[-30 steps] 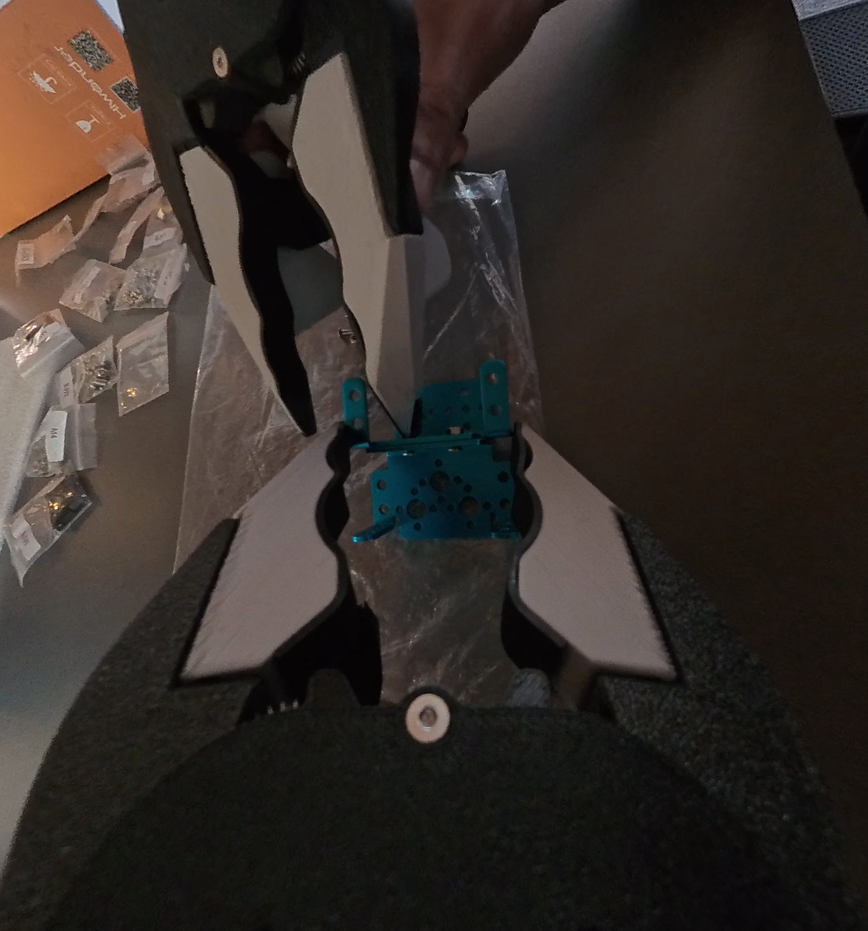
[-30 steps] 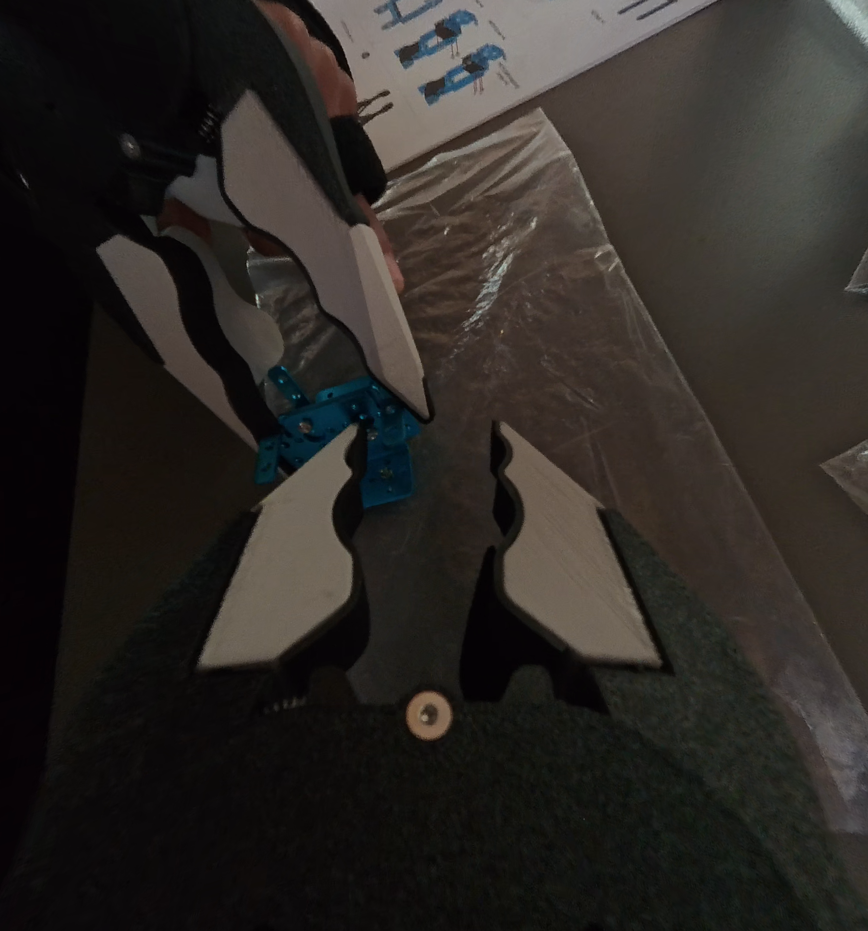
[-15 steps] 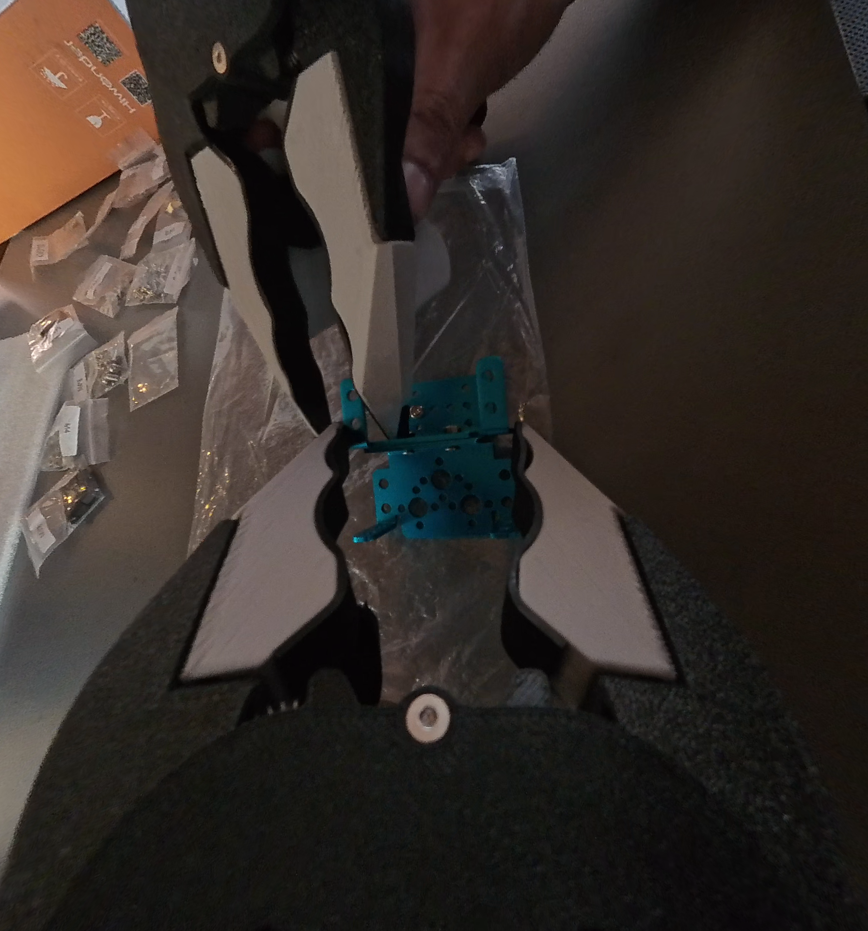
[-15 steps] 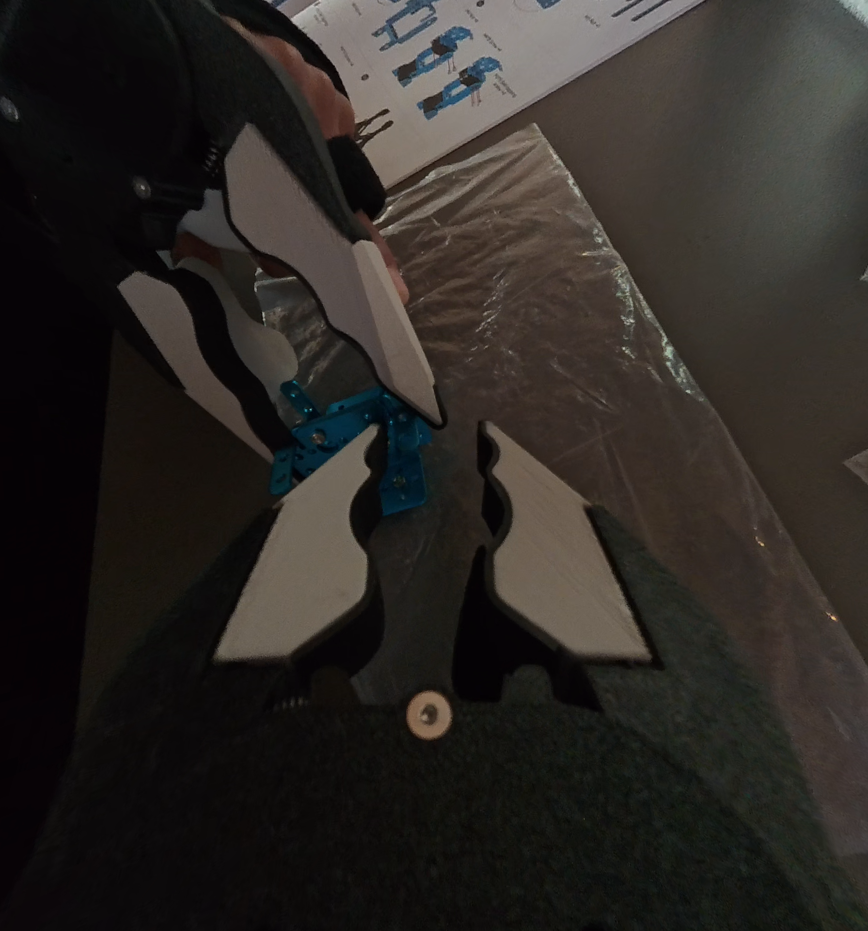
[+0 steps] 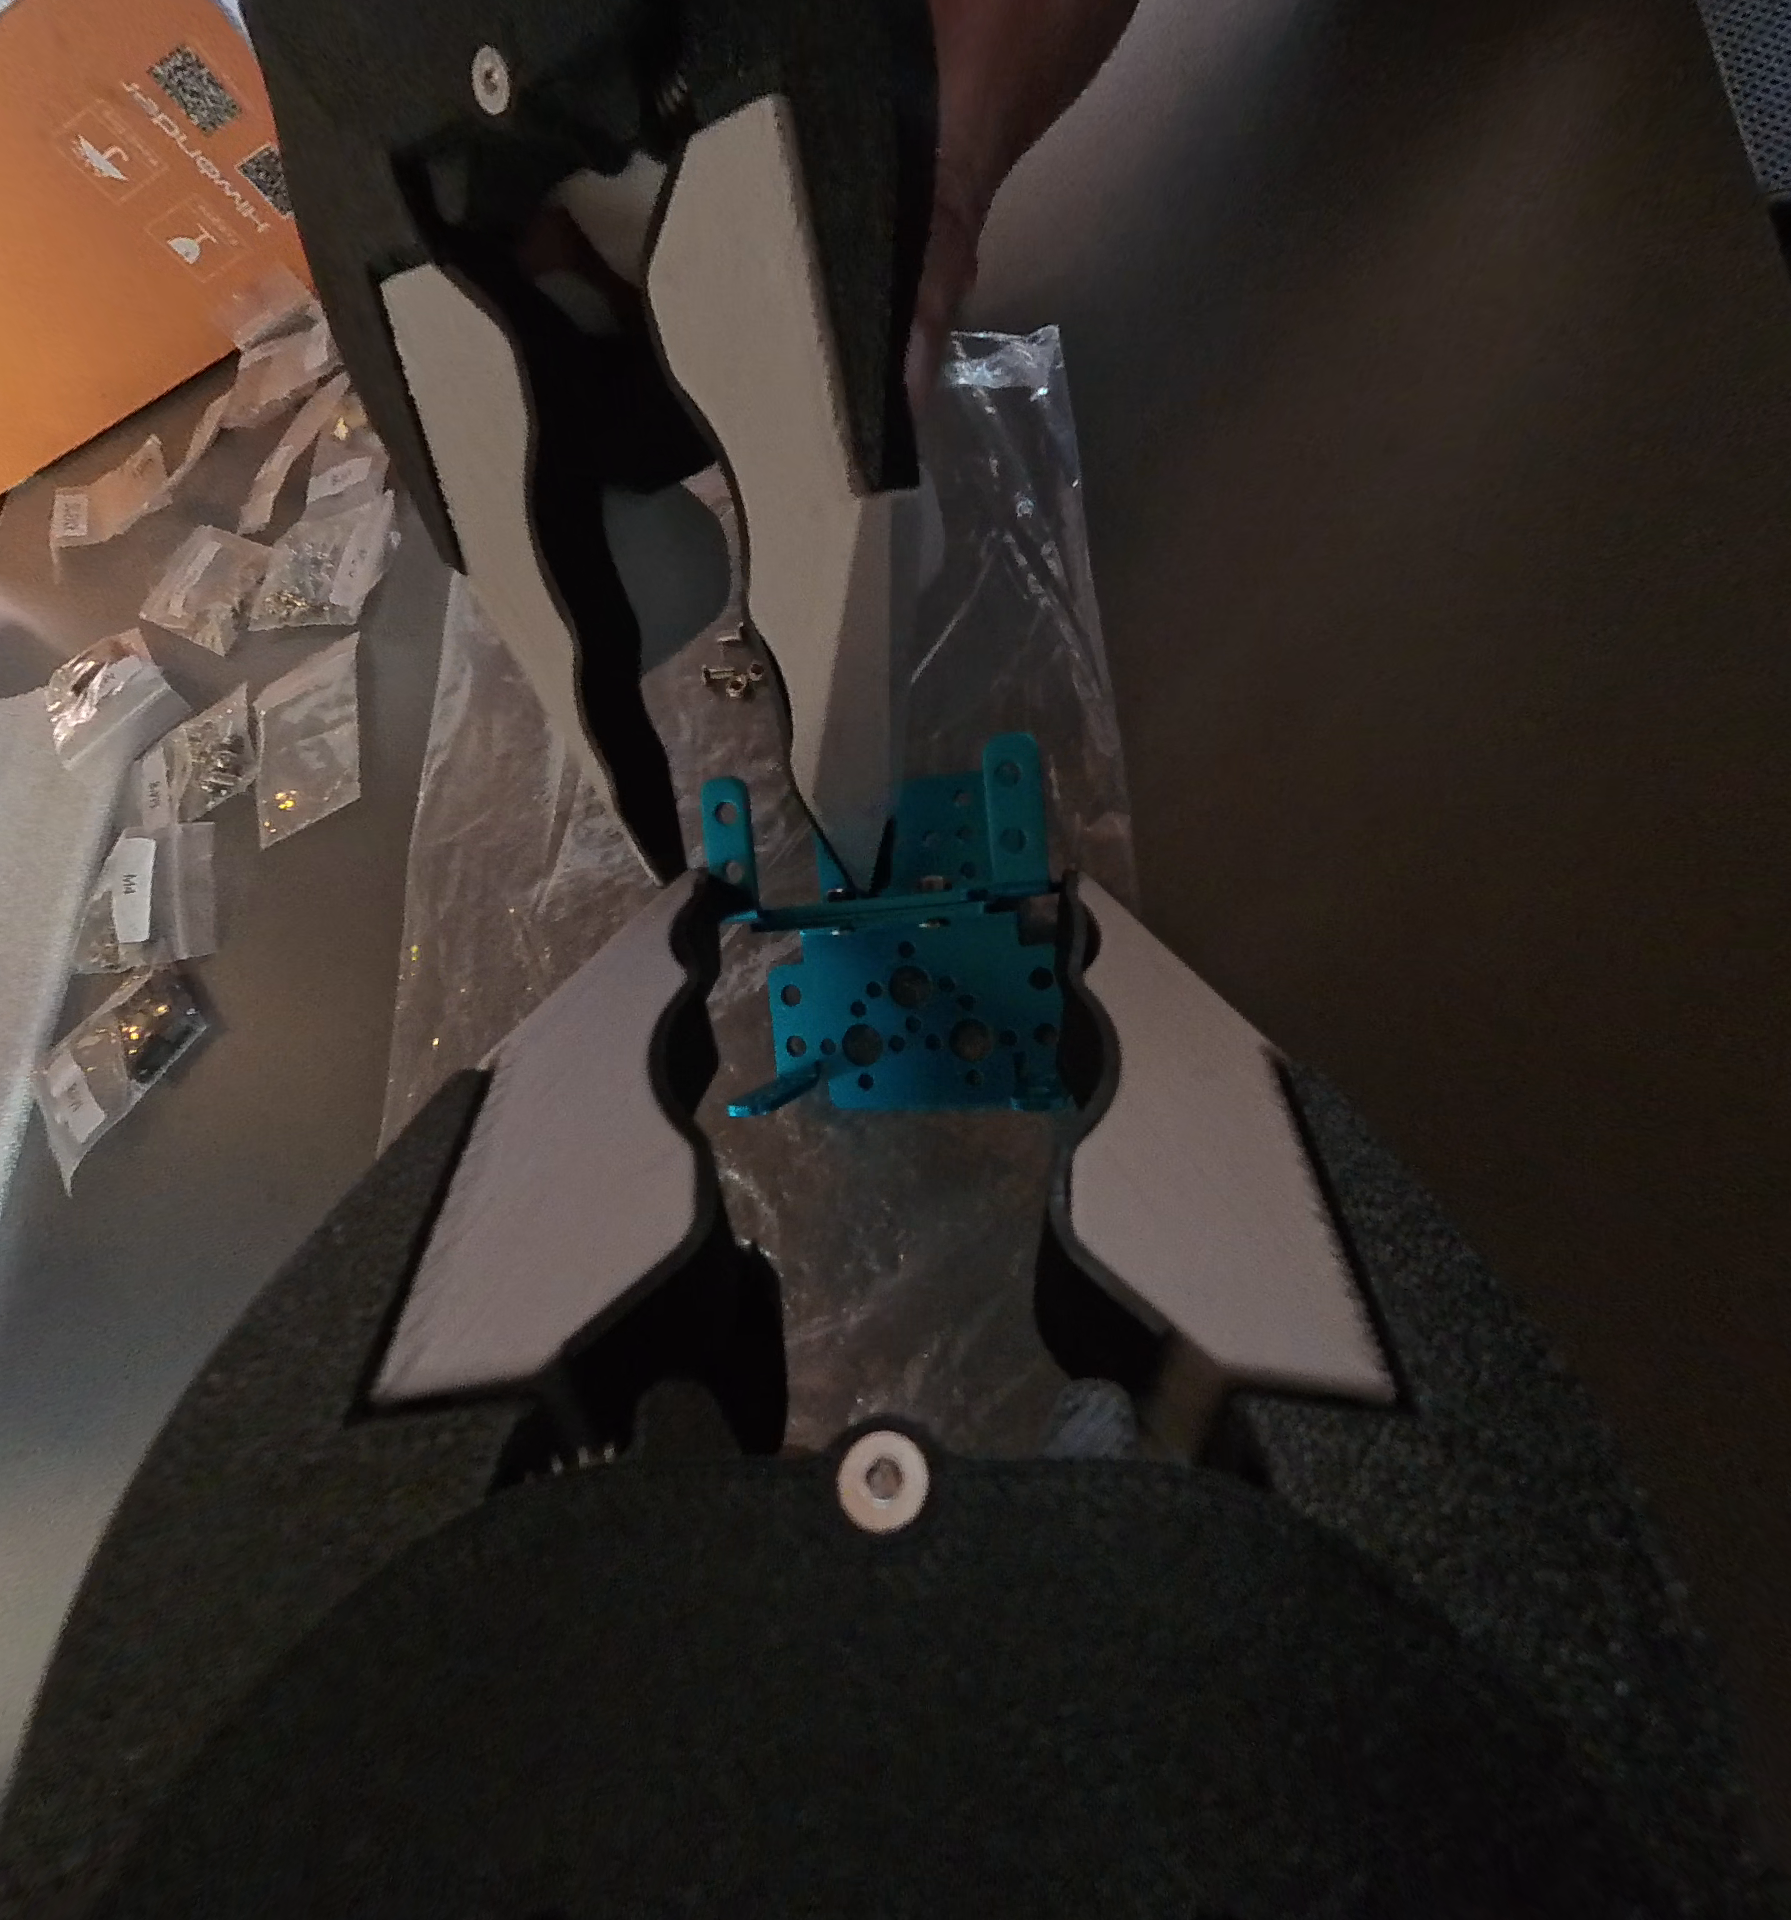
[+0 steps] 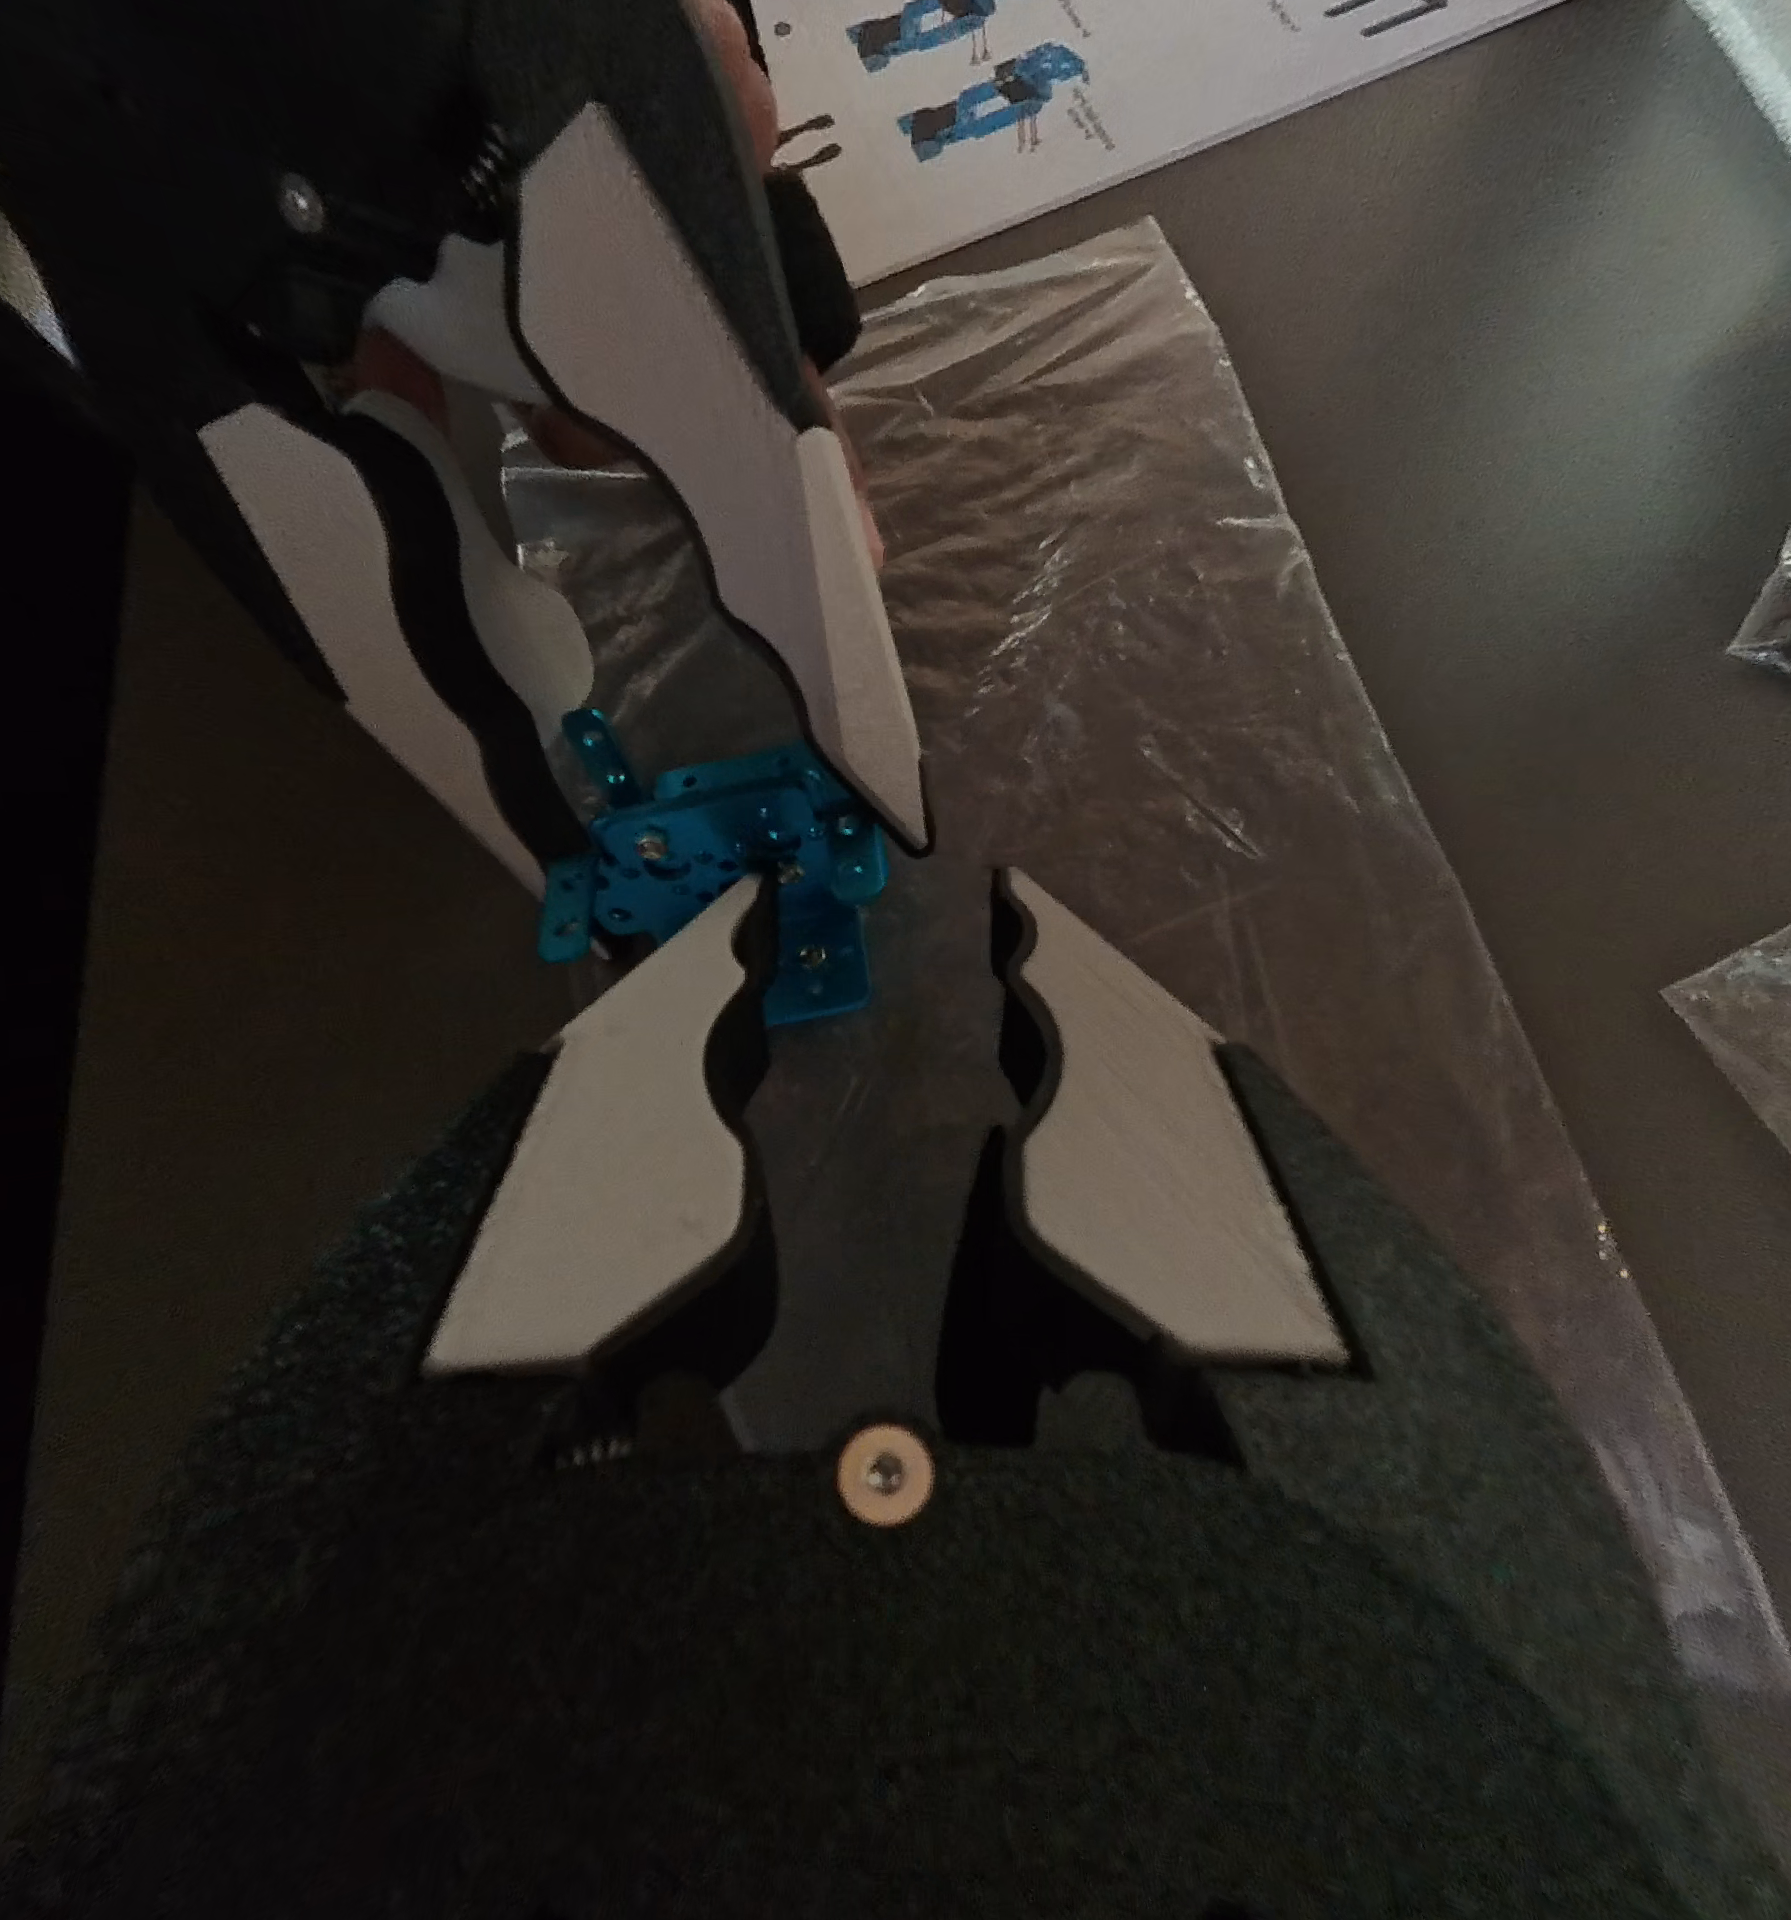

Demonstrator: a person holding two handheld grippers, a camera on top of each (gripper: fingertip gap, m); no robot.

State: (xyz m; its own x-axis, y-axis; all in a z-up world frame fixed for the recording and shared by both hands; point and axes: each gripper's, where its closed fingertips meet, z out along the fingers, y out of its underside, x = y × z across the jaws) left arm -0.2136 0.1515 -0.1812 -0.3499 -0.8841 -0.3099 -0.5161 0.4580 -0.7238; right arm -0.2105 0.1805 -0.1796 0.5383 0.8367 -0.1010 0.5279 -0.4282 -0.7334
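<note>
Dim brown table [image 5: 1442, 727]; left tongs [image 5: 886, 894] grip blue bracket [image 5: 912, 1029], right tongs [image 6: 875, 883] parted.

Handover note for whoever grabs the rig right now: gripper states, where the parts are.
Left gripper: shut on the blue bracket assembly, held by its sides above the clear plastic sheet.
Right gripper: open, empty, one fingertip right at the assembly's edge; contact cannot be told.
Loose screws lie on the sheet beyond the assembly.
Small hardware bags and an orange box are on the dark table, to the left in the left wrist view.
A printed sheet lies at the plastic's far end in the right wrist view.
</note>
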